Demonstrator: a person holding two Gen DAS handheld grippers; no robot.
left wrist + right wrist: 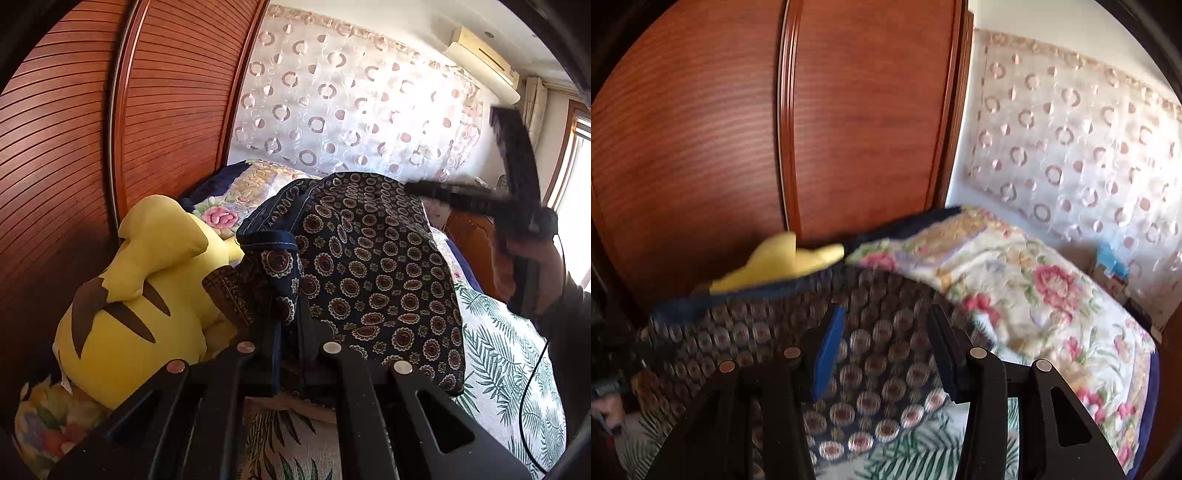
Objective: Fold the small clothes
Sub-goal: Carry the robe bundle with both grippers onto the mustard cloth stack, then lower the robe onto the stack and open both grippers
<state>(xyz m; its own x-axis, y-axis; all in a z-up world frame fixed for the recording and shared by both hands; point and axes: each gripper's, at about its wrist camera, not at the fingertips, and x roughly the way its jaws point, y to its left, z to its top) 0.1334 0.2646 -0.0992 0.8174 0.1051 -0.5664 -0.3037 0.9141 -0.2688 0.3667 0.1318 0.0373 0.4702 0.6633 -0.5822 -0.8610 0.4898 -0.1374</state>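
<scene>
A dark navy garment (pixel 369 266) printed with round medallions hangs bunched over the bed. My left gripper (pixel 290 332) is shut on its folded edge, and the cloth covers the fingertips. In the right wrist view the same garment (pixel 871 354) spreads below my right gripper (pixel 886 314). That gripper's jaws stand apart with nothing pressed between them, and a blue pad (pixel 831 347) shows on the left finger. In the left wrist view a hand (pixel 532 266) holds the right gripper up at the right, blurred.
A yellow plush toy (pixel 129 288) lies on the left against the reddish wooden wardrobe (pixel 74 147). Behind the garment a floral blanket (pixel 1015 288) is piled. A leaf-print sheet (pixel 498 350) covers the bed. A black cable (pixel 528 387) hangs at the right.
</scene>
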